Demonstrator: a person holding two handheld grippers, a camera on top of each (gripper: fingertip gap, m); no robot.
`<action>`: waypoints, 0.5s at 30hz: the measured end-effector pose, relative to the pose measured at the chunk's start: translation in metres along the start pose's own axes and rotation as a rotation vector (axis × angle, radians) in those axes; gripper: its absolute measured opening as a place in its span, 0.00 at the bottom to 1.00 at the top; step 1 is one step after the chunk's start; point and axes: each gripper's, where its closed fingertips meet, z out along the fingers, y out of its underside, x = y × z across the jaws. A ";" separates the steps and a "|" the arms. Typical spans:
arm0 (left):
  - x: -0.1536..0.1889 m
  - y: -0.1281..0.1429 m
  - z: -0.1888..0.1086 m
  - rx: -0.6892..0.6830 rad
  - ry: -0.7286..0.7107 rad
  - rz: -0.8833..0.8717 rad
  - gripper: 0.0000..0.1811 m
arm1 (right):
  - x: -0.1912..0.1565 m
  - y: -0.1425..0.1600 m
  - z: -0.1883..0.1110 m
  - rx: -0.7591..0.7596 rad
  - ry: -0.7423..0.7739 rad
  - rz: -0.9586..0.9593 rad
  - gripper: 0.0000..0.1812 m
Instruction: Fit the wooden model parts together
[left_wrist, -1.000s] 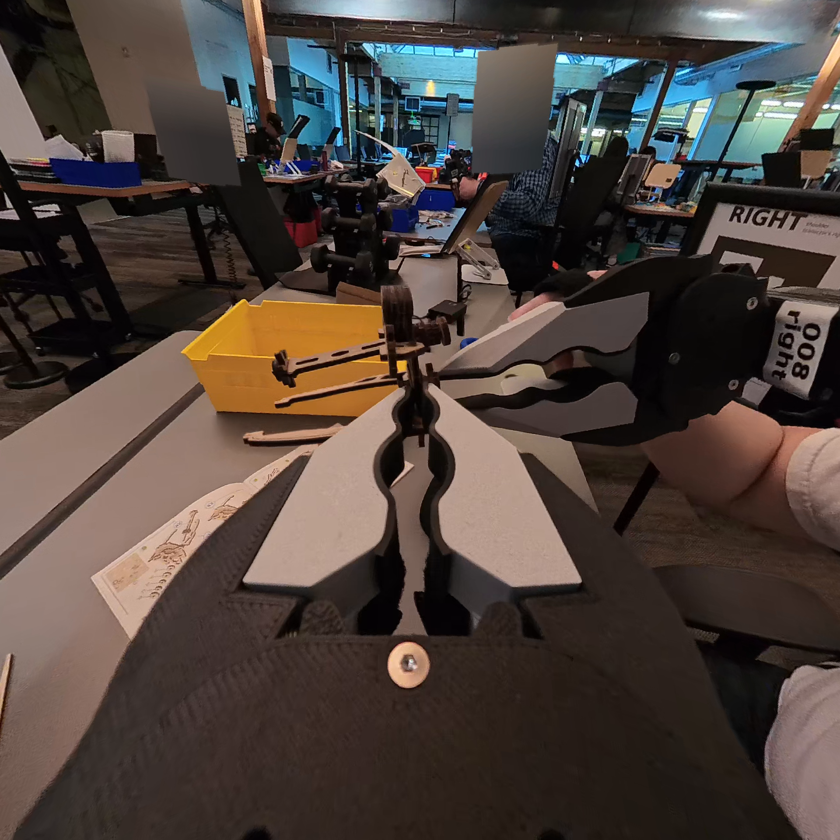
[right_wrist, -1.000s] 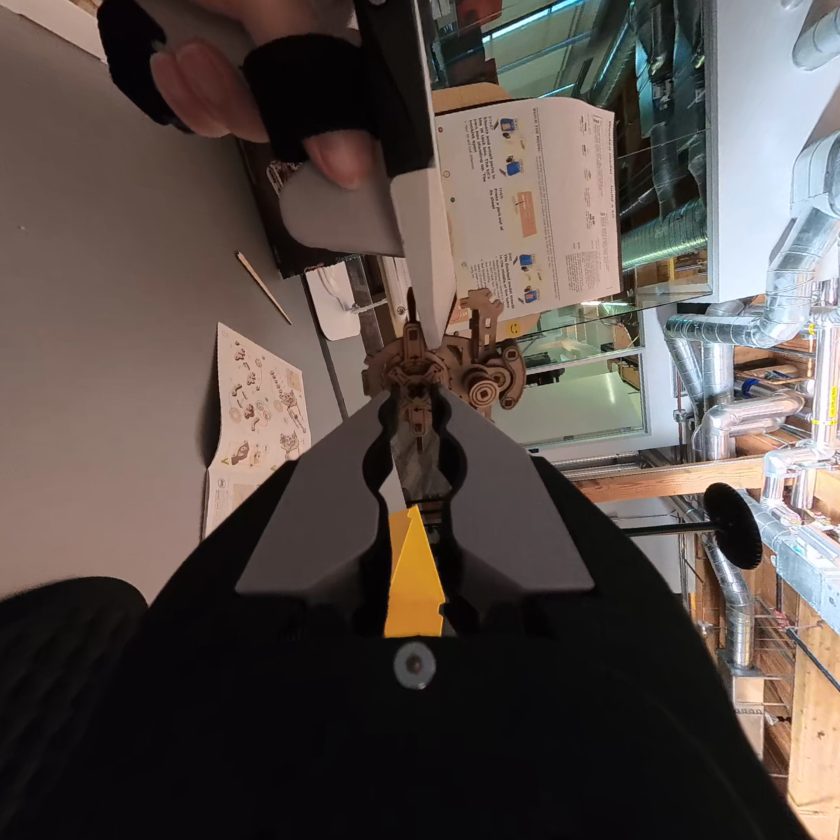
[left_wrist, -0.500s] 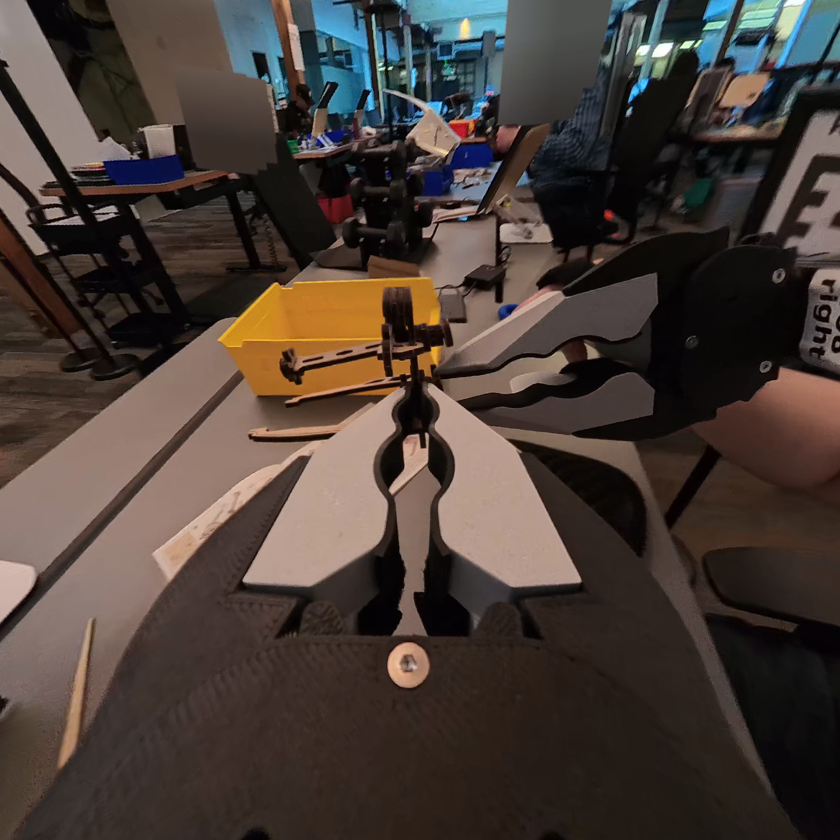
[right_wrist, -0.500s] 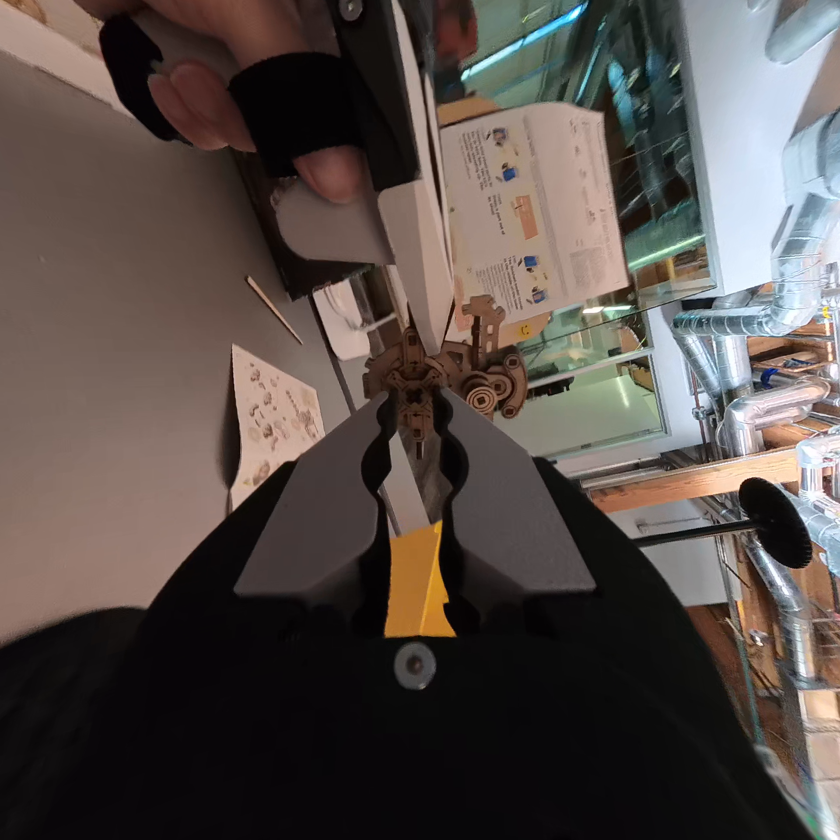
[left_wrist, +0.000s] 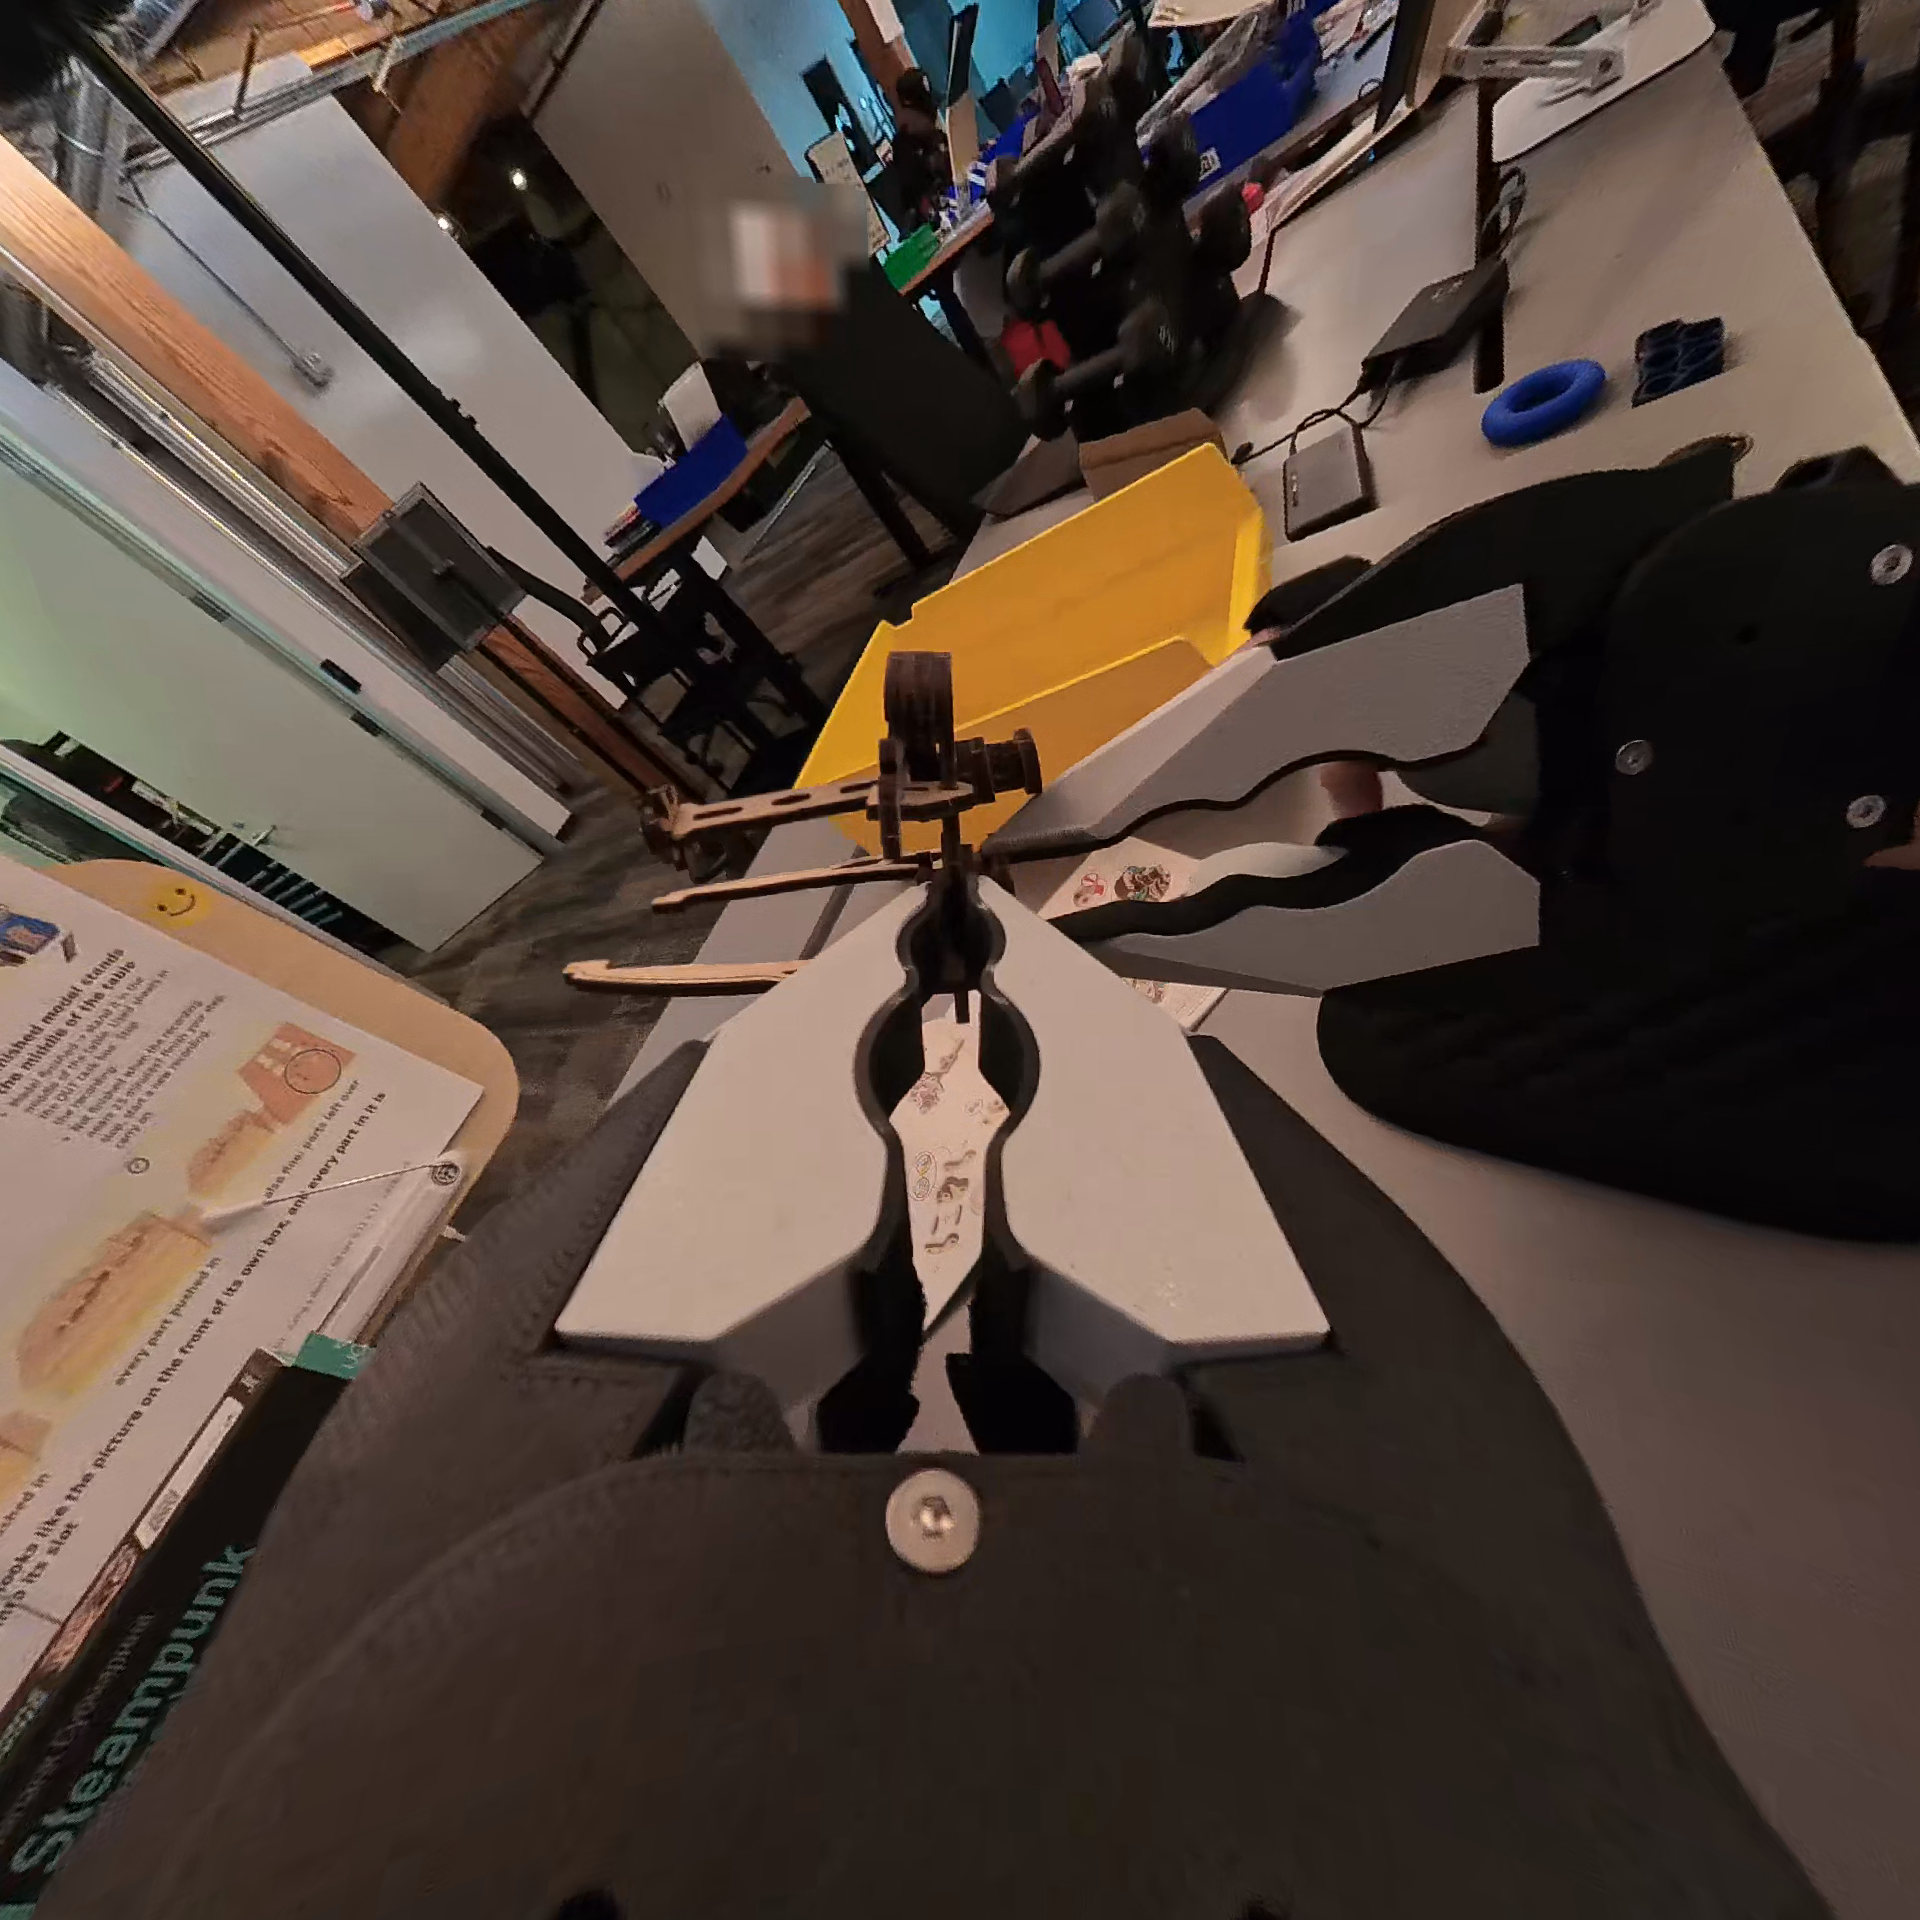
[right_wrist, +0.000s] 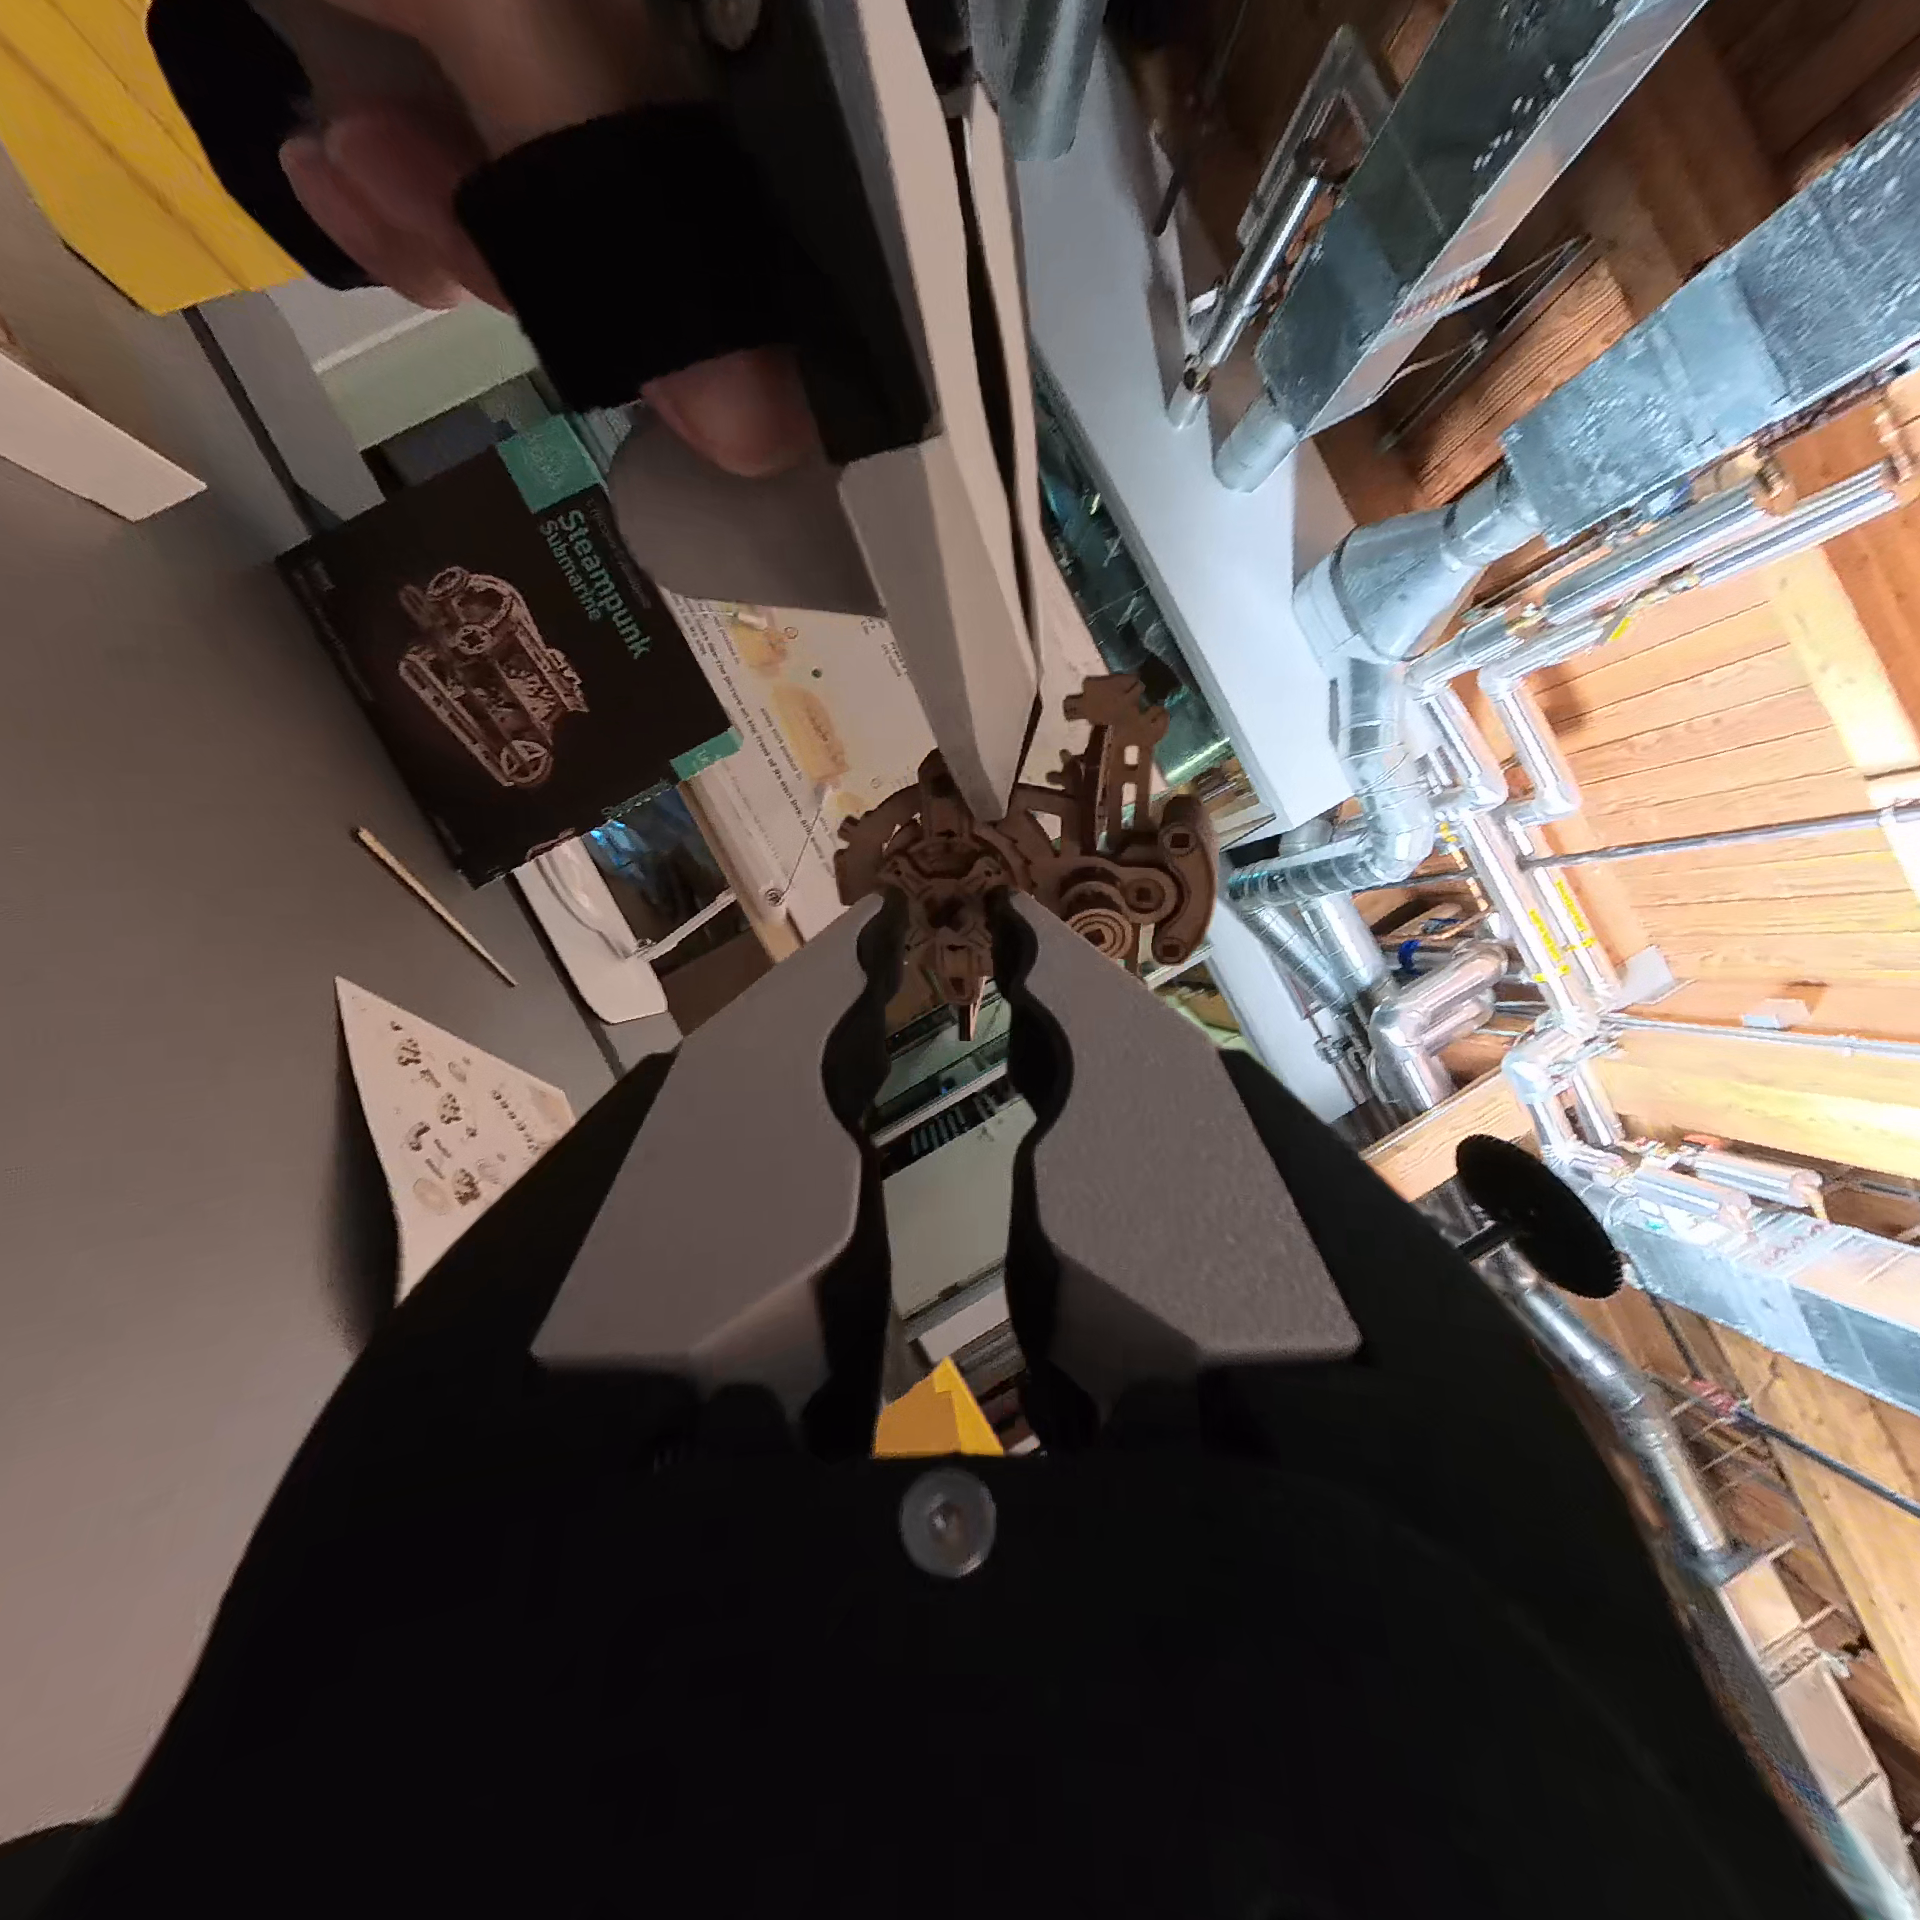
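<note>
Above grey table (left_wrist: 1558, 1403), wooden model (left_wrist: 831, 805) lengthwise leftward

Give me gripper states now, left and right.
Left gripper: shut on the wooden model.
Right gripper: shut on the same wooden model, from the other side.

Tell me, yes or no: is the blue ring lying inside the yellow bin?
No, the blue ring lies on the bare grey table, apart from the yellow bin and beyond it.
</note>
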 end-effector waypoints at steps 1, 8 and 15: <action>0.000 -0.001 -0.001 0.004 -0.003 0.003 0.00 | 0.002 -0.001 -0.001 0.009 0.012 -0.017 0.08; 0.001 -0.009 -0.006 0.022 -0.024 0.037 0.00 | 0.008 -0.007 -0.004 0.038 0.047 -0.058 0.08; 0.000 -0.012 -0.007 0.049 -0.006 -0.013 0.00 | 0.011 -0.009 -0.003 0.016 0.033 -0.070 0.08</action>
